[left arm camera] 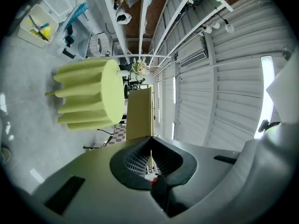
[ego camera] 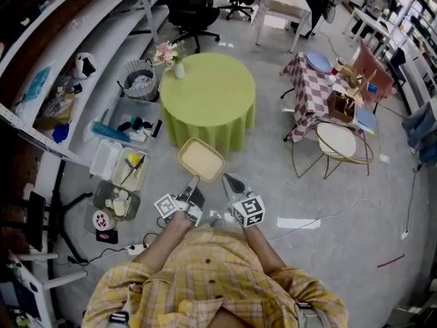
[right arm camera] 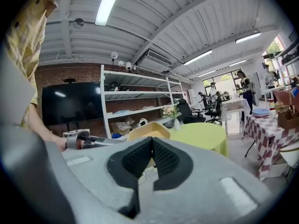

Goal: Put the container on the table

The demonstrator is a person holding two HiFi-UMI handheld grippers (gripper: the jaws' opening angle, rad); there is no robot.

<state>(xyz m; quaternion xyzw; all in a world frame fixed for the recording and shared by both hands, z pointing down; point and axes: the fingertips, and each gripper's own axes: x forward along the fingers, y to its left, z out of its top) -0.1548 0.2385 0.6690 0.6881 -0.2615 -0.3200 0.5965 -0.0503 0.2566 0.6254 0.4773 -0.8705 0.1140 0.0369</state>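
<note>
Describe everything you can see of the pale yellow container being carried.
The container is a shallow, rounded-rectangle tray, pale yellow with a raised rim, and looks like plastic. Its inside appears empty. It is held roughly level above the floor, just short of the round green table. The left gripper is shut on its near rim. The right gripper, jaws together, is close beside it and holds nothing.

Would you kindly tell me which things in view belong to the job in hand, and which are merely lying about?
Belonging to the job:
container, clamped in the left tool
round green table
right tool, shut, beside the container

Lying about:
flower vase on the green table
checked table
wire chair
plastic bins on the floor
office chair
</note>
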